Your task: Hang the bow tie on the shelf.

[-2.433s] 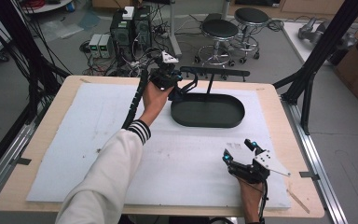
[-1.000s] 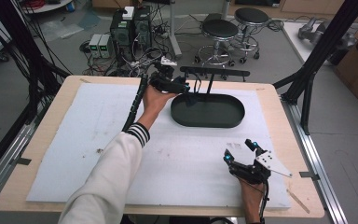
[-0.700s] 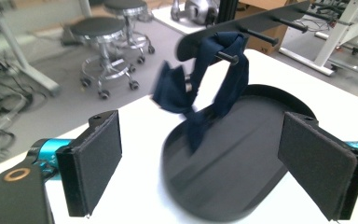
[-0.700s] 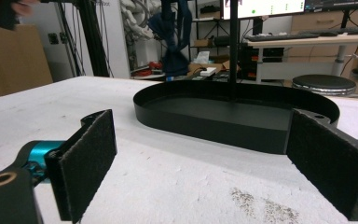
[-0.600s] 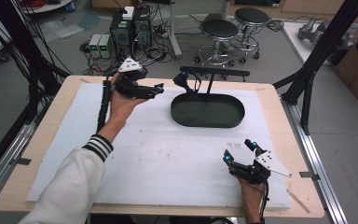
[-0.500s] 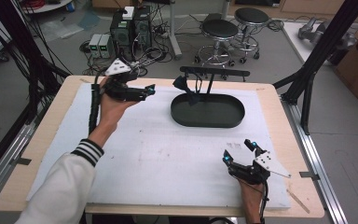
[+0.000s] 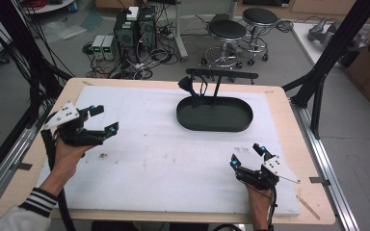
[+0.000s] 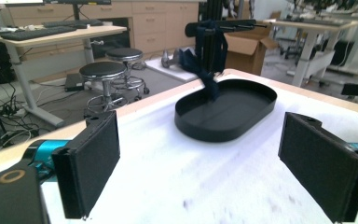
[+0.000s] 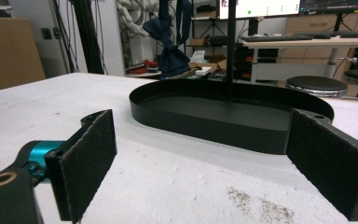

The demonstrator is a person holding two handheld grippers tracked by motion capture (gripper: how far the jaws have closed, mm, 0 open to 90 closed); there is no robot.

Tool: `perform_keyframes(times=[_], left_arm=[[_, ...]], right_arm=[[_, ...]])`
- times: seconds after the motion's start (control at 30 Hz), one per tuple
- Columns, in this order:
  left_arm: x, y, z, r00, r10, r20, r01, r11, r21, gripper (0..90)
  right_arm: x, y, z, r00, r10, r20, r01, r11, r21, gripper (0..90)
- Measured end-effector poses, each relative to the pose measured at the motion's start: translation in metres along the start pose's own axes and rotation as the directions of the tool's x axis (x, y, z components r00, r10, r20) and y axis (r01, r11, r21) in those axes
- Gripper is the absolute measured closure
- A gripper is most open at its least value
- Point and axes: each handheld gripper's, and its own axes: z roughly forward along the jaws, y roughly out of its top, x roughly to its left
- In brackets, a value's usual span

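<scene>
Nearest the person, the right gripper [image 7: 248, 155] is resting near the front right corner of the white mat [image 7: 164, 159], its jaws standing wide apart with nothing between them. The left gripper [image 7: 101, 120] is hovering over the mat's left edge; its jaws have just been opening and are now gaping fully, holding nothing.

Farther back, right of centre, the black oval tray [image 7: 215, 126] is sitting on the mat with its long axis running parallel to the rear edge. A T-shaped black stand [image 7: 220, 79] is rising from the tray's far side. The dark blue bow tie [image 7: 189, 86] is hanging from the left end of its crossbar, drooping toward the tray's rim.

Judged from the high view, the bow tie is lying ahead and to the right of the left gripper, ahead and to the left of the right gripper. Neither gripper is near it.
</scene>
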Motion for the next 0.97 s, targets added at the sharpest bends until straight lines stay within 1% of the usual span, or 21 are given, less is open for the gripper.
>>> perform_keyframes(times=[0.03, 0.07, 0.1, 0.13, 0.17, 0.2, 0.23, 0.27, 0.33, 0.37, 0.4, 0.47, 0.5, 0.6, 0.63, 0.67, 0.77, 0.83, 0.9, 0.93, 0.97], left_arm=[[0.002, -0.007, -0.006, 1.0, -0.008, 0.0, 0.008, 1.0, -0.002, 13.0], [0.004, -0.021, -0.017, 0.9998, -0.017, -0.005, 0.017, 0.9997, -0.016, 12.9], [0.006, -0.027, -0.022, 0.9996, -0.029, -0.003, 0.029, 0.9992, -0.028, 12.9], [0.006, -0.027, -0.022, 0.9996, -0.029, -0.003, 0.029, 0.9992, -0.028, 12.9], [0.007, -0.033, -0.026, 0.9993, -0.037, -0.001, 0.037, 0.9986, -0.038, 12.9], [0.009, -0.045, -0.034, 0.9989, -0.046, -0.004, 0.046, 0.9974, -0.055, 12.8], [0.009, -0.051, -0.037, 0.9988, -0.05, -0.003, 0.049, 0.997, -0.059, 12.8], [0.009, -0.056, -0.04, 0.999, -0.044, -0.005, 0.044, 0.9968, -0.067, 12.8], [0.009, -0.066, -0.045, 0.9989, -0.046, -0.009, 0.045, 0.9945, -0.094, 12.8], [0.009, -0.066, -0.045, 0.9989, -0.046, -0.009, 0.045, 0.9945, -0.094, 12.5], [0.009, -0.075, -0.047, 0.9987, -0.049, -0.017, 0.046, 0.992, -0.117, 12.0], [0.009, -0.078, -0.048, 0.9986, -0.05, -0.019, 0.047, 0.9912, -0.124, 11.8], [0.008, -0.081, -0.048, 0.9984, -0.054, -0.017, 0.051, 0.9909, -0.125, 11.8], [0.007, -0.085, -0.046, 0.9983, -0.056, -0.014, 0.054, 0.9923, -0.112, 11.4], [0.007, -0.086, -0.045, 0.9983, -0.056, -0.015, 0.054, 0.9923, -0.111, 11.4], [0.008, -0.088, -0.044, 0.9978, -0.064, -0.02, 0.061, 0.9914, -0.116, 11.4], [0.008, -0.091, -0.042, 0.9976, -0.065, -0.025, 0.061, 0.9897, -0.129, 11.4], [0.005, -0.098, -0.04, 0.9977, -0.051, -0.044, 0.045, 0.9918, -0.119, 11.4], [0.003, -0.099, -0.041, 0.9978, -0.044, -0.049, 0.038, 0.9924, -0.117, 11.3], [0.002, -0.103, -0.04, 0.9978, -0.044, -0.051, 0.037, 0.9913, -0.126, 11.4], [0.002, -0.103, -0.04, 0.9978, -0.044, -0.051, 0.037, 0.9913, -0.126, 11.4]], right_arm=[[0.0, 0.0, 0.0, 1.0, 0.0, 0.0, 0.0, 1.0, 0.0, 8.2], [0.0, 0.0, 0.0, 1.0, 0.002, 0.005, -0.002, 1.0, 0.001, 8.2], [0.001, 0.0, 0.0, 1.0, 0.002, 0.007, -0.002, 1.0, 0.001, 8.2], [0.001, 0.0, 0.0, 1.0, 0.002, 0.009, -0.002, 1.0, 0.001, 8.1], [0.001, 0.0, 0.0, 1.0, 0.0, 0.01, 0.0, 1.0, 0.001, 8.1], [0.001, 0.0, 0.0, 0.9999, -0.002, 0.012, 0.002, 1.0, -0.002, 8.2], [0.001, 0.0, 0.0, 0.9999, -0.003, 0.014, 0.003, 1.0, -0.003, 8.2], [0.001, 0.0, 0.0, 0.9999, -0.01, 0.013, 0.01, 1.0, -0.003, 8.2], [0.001, 0.0, 0.0, 0.9998, -0.013, 0.016, 0.013, 1.0, -0.003, 8.2], [0.001, 0.0, 0.0, 0.9998, -0.014, 0.017, 0.014, 1.0, -0.003, 8.1], [0.001, 0.0, 0.0, 0.9997, -0.014, 0.018, 0.014, 1.0, -0.004, 8.2], [0.002, 0.0, 0.0, 0.9997, -0.014, 0.02, 0.014, 1.0, -0.004, 8.2], [0.002, 0.0, 0.0, 0.9996, -0.022, 0.02, 0.022, 1.0, -0.009, 8.2], [0.003, 0.0, -0.001, 0.9996, -0.019, 0.019, 0.019, 1.0, -0.001, 8.2], [0.003, 0.0, 0.0, 0.9994, -0.029, 0.02, 0.029, 1.0, -0.003, 8.1], [0.003, 0.0, 0.0, 0.9993, -0.034, 0.018, 0.034, 0.999, -0.002, 8.2], [0.003, 0.0, 0.0, 0.9994, -0.028, 0.018, 0.028, 1.0, -0.002, 8.2], [0.003, 0.0, 0.0, 0.9996, -0.023, 0.018, 0.023, 1.0, -0.002, 8.2], [0.002, 0.0, 0.0, 0.9995, -0.024, 0.019, 0.024, 1.0, 0.0, 8.2], [0.003, 0.0, 0.0, 0.9995, -0.025, 0.021, 0.025, 1.0, 0.001, 8.2], [0.003, 0.0, 0.0, 0.9995, -0.025, 0.021, 0.025, 1.0, 0.001, 8.2]])
